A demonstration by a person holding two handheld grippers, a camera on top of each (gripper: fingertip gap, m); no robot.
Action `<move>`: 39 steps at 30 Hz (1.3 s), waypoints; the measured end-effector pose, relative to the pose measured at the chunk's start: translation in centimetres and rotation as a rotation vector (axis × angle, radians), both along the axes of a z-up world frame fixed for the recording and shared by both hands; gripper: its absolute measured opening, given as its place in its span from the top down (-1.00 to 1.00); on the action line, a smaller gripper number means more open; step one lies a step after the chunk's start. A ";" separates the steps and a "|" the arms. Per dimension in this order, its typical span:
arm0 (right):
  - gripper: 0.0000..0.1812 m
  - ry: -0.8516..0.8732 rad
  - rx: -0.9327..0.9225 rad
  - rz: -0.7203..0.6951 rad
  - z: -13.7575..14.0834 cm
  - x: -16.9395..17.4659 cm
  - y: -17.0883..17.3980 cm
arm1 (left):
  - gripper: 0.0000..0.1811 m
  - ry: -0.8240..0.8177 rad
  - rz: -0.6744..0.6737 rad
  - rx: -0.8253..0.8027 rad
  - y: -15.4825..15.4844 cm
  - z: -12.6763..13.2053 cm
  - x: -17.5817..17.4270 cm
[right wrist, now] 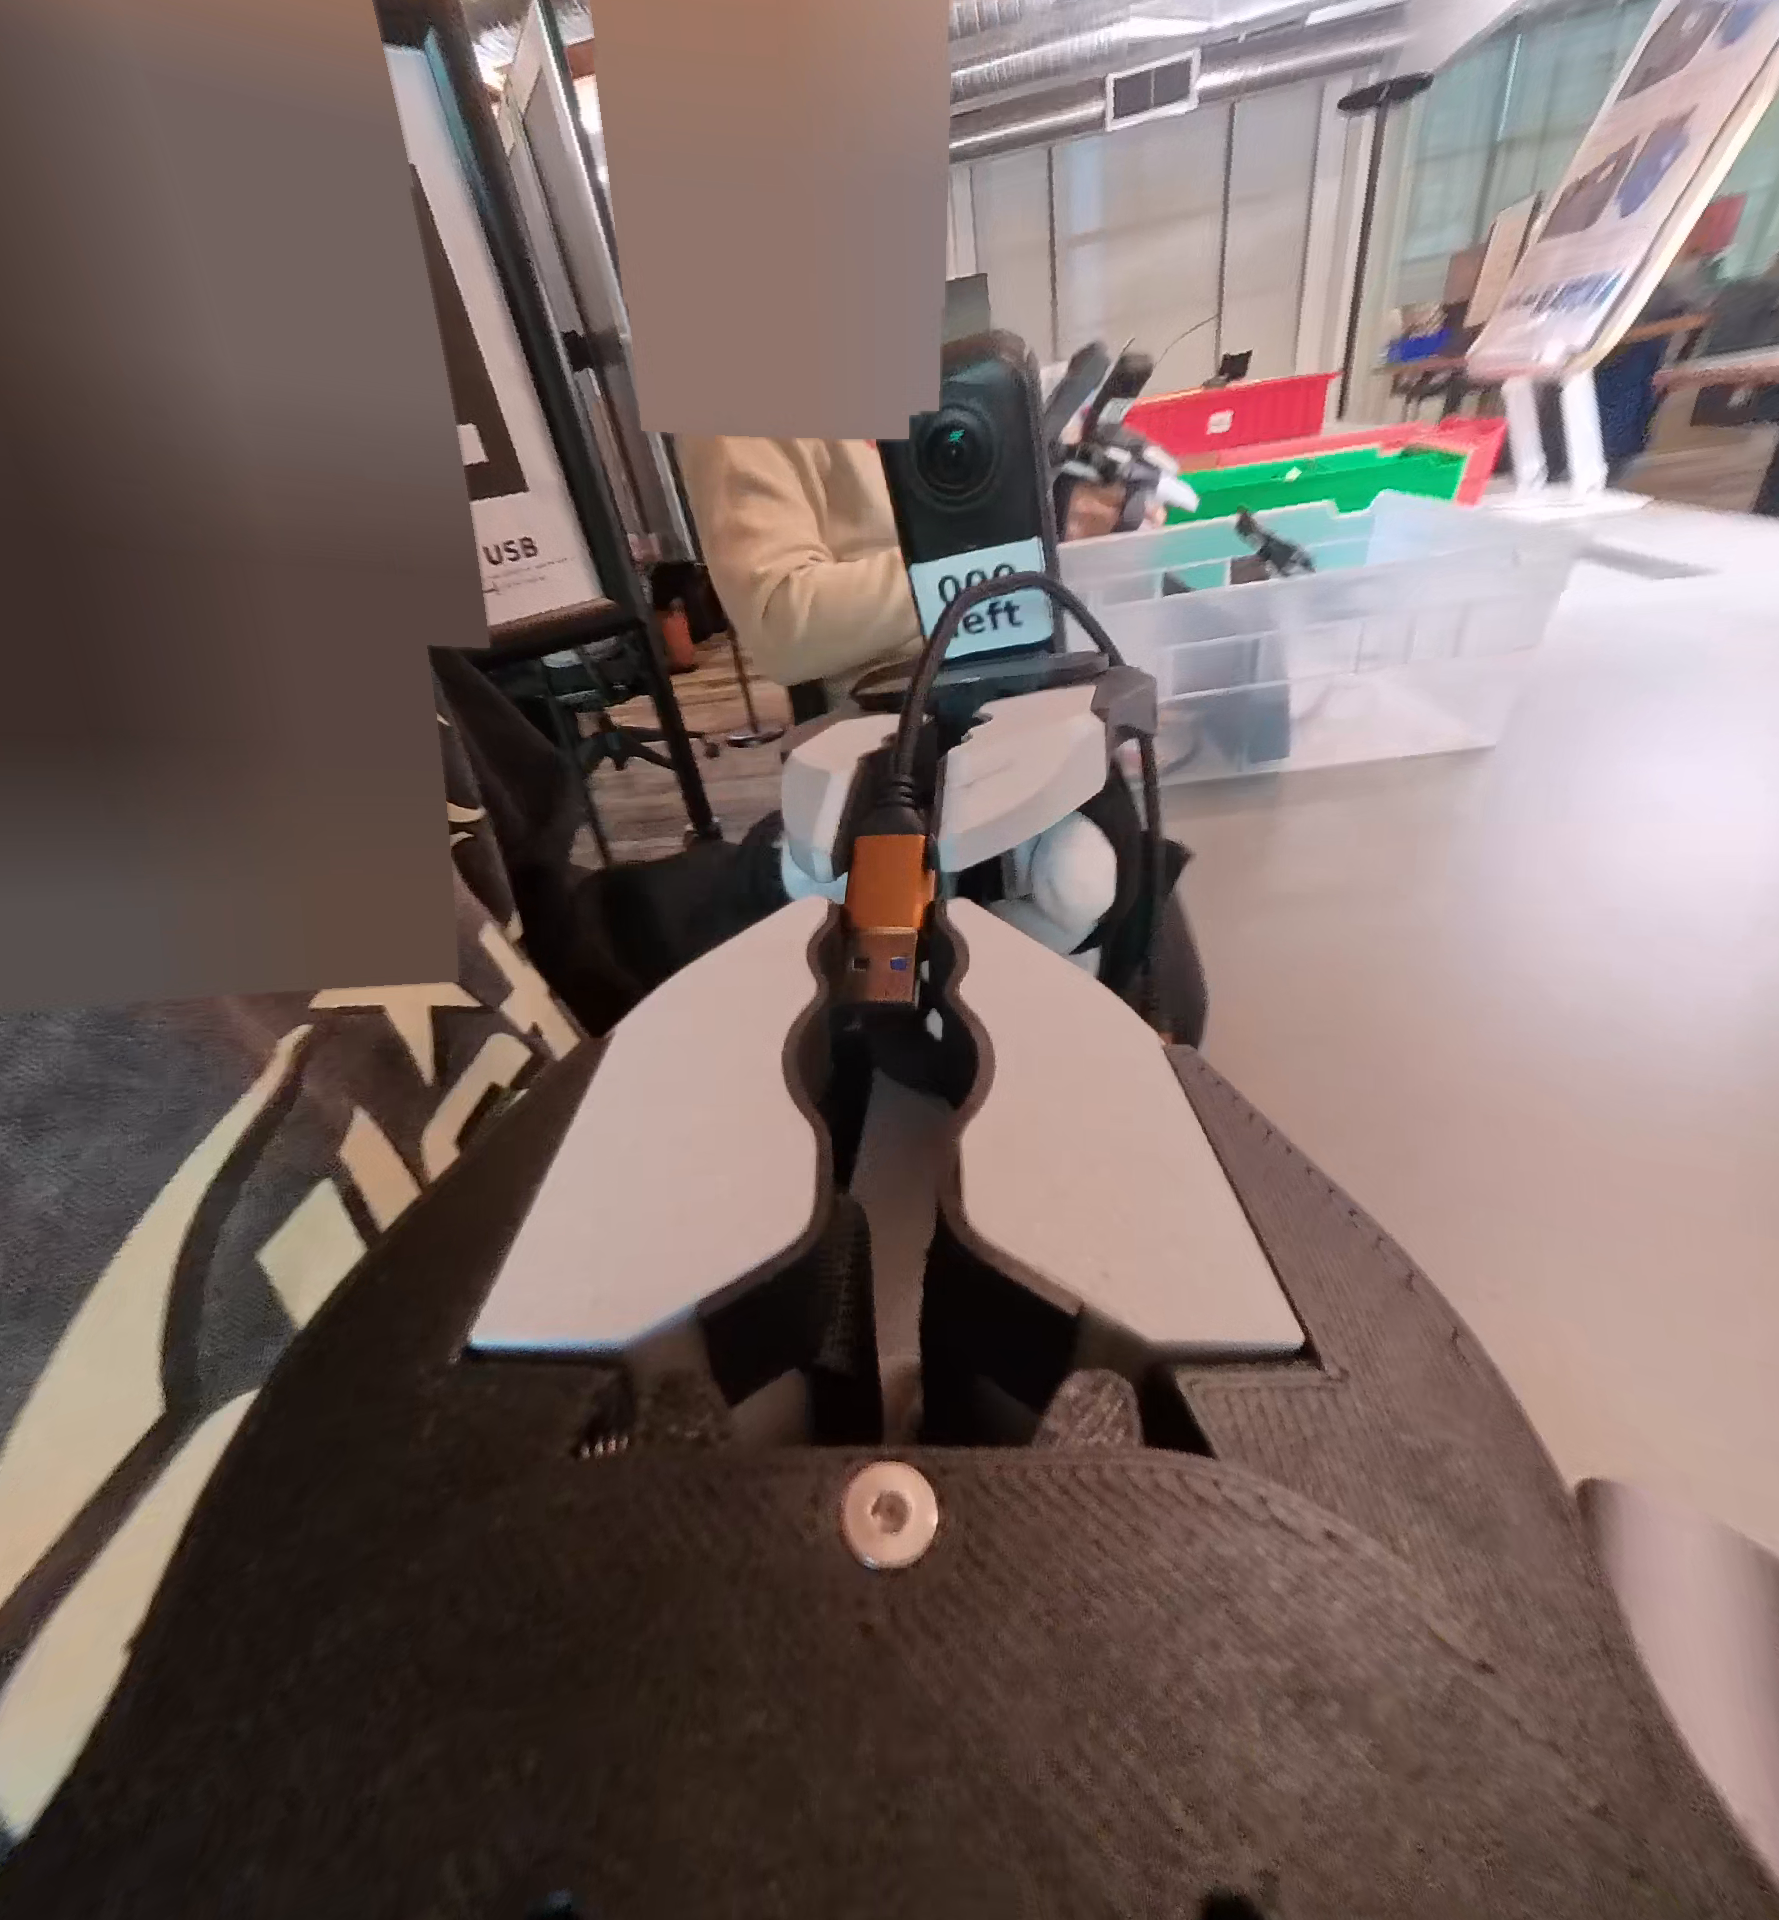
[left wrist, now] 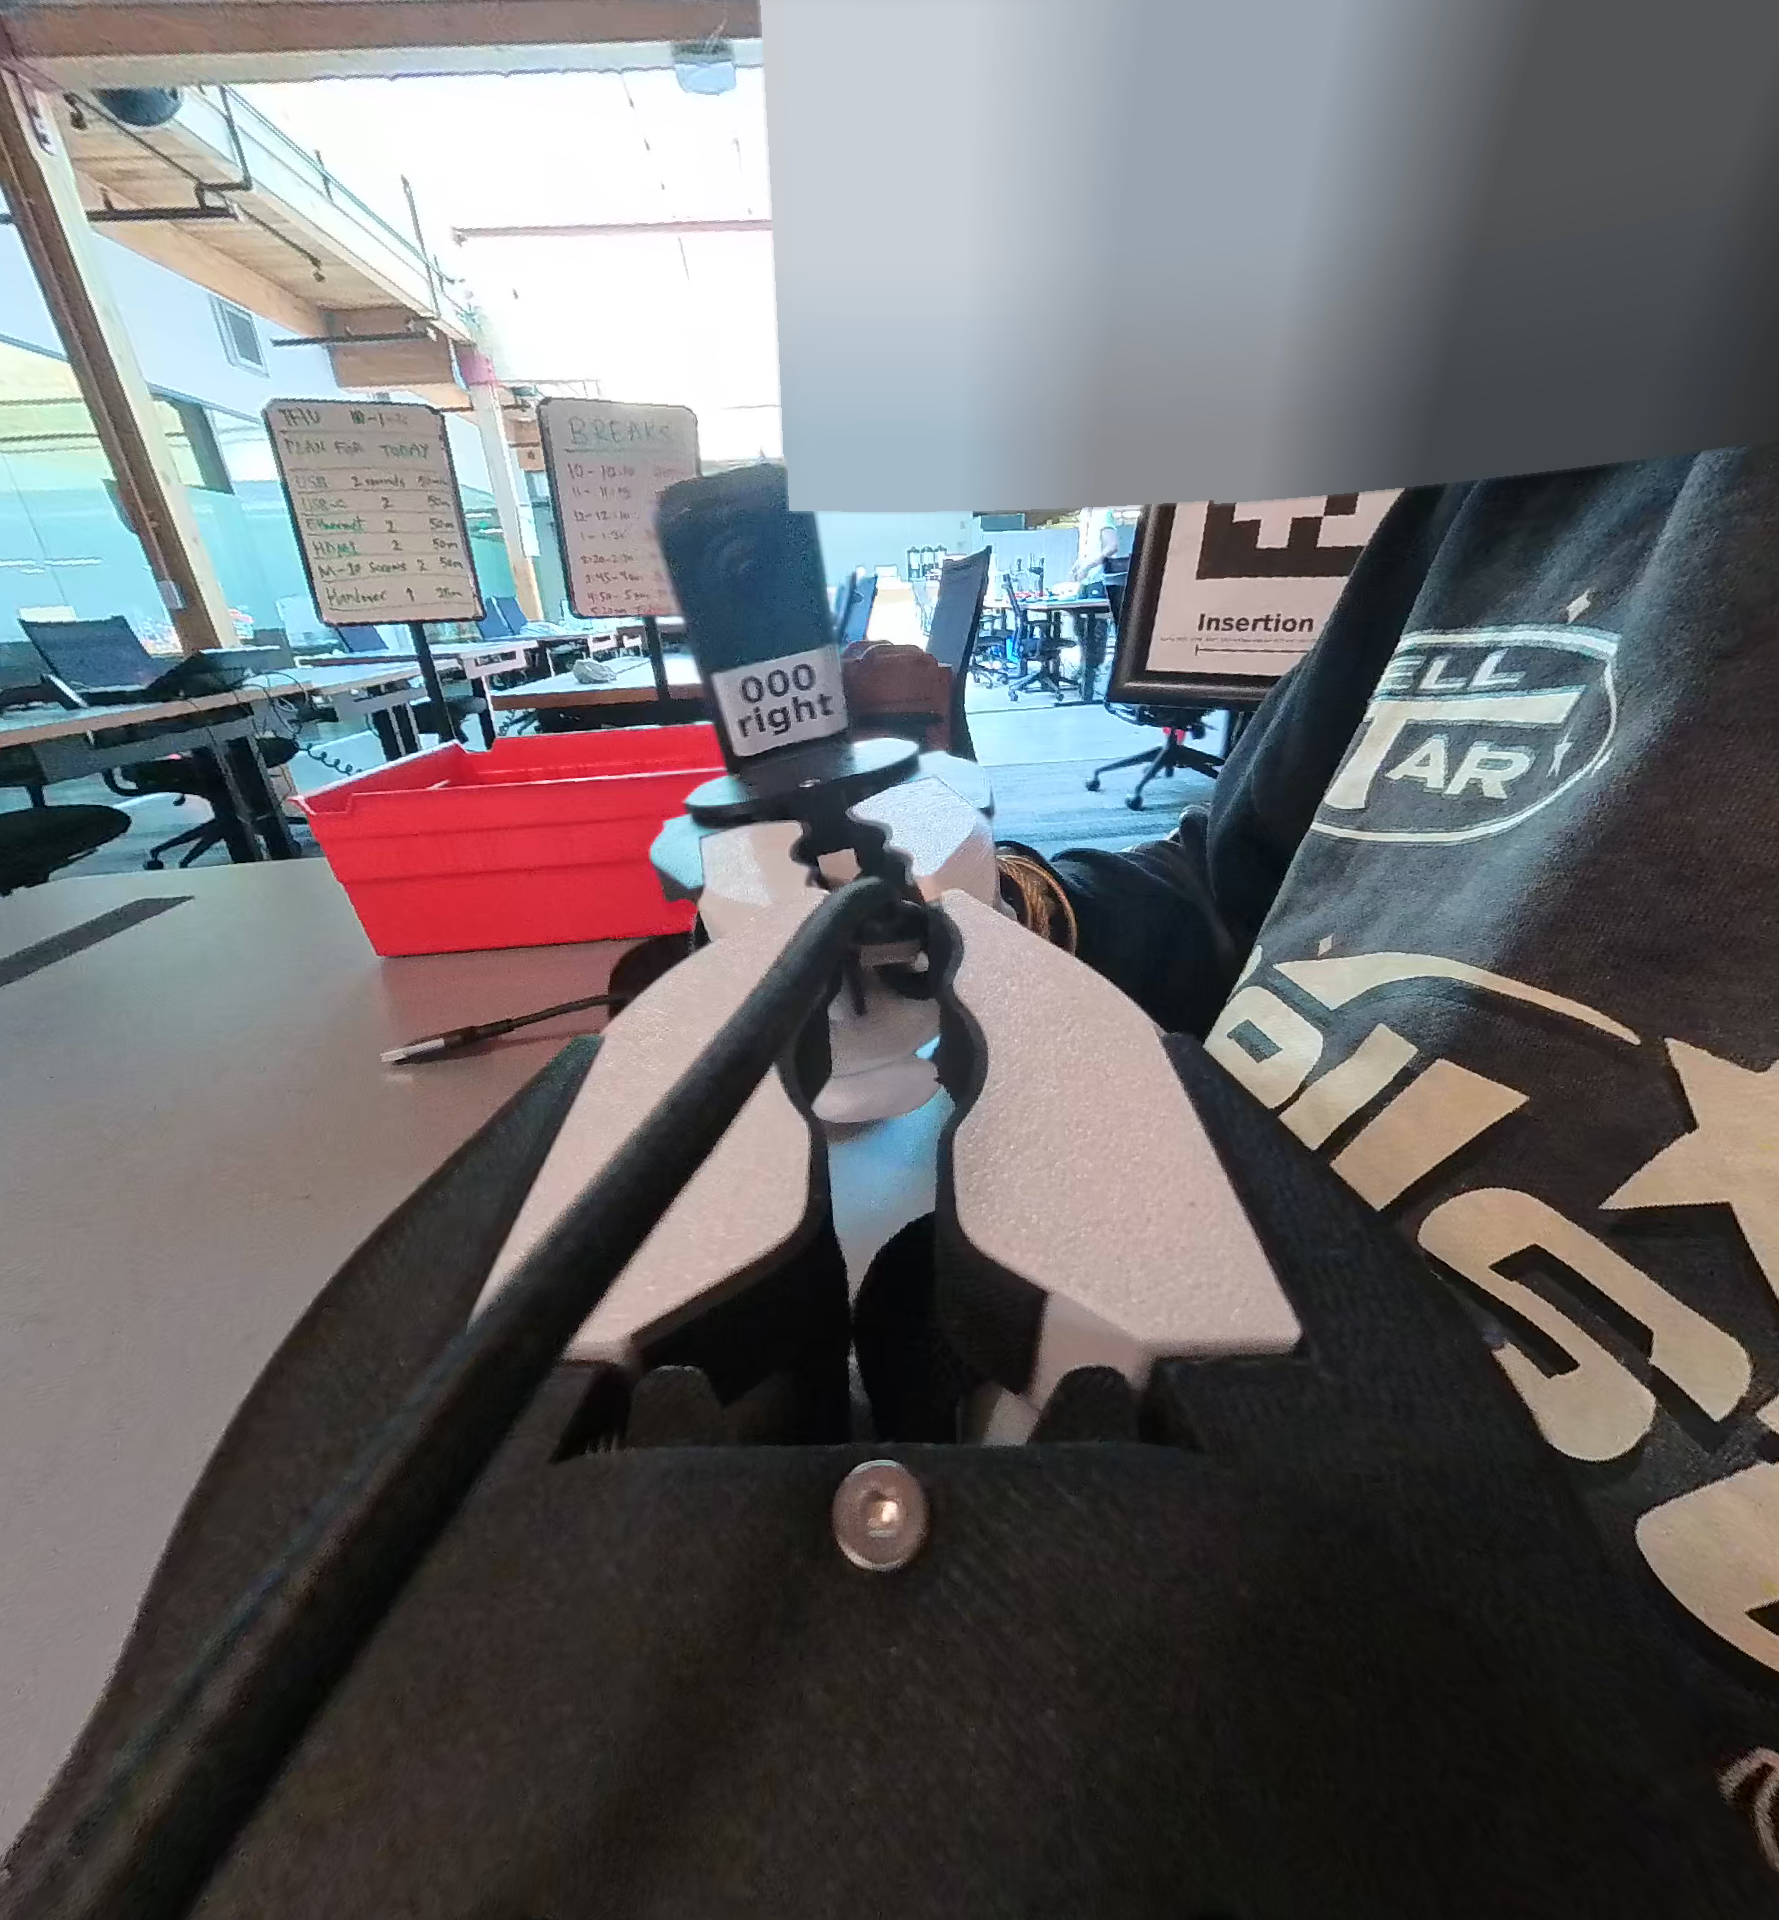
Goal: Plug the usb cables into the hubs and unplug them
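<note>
**Orange plug held between two facing tongs, no hub in sight**

We note the right tongs clamped on the orange plug, whose metal end points back towards their own camera. The left tongs face them, tips nearly together around the black cable. Whether they pinch it, we cannot tell.

The cable loops up from the plug and over the left tongs. A second plug lies loose on the table, near a red bin. A clear bin stands farther off.

We judge this a regrip between plugging rounds. No hub shows plainly. The next move calls for turning the metal end outward and finding a port before any push.
</note>
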State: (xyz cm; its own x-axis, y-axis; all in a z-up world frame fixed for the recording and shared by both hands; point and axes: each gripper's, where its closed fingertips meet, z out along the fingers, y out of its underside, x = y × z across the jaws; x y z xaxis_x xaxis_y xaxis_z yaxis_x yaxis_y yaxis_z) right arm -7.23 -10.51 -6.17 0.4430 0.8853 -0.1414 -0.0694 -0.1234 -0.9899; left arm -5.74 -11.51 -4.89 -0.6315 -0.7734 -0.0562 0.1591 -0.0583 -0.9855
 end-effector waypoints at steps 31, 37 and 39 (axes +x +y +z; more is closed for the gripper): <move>0.87 -0.093 0.347 -0.125 0.9 0.1 -0.4 | 0.83 -0.138 0.060 0.108 -0.1 0.7 -0.7; 0.87 -0.080 0.360 -0.125 1.2 0.3 -0.5 | 0.79 -0.115 0.073 0.106 0.1 0.5 -0.4; 0.87 -0.070 0.362 -0.125 1.4 0.4 -0.6 | 0.79 -0.113 0.071 0.104 0.1 0.5 -0.4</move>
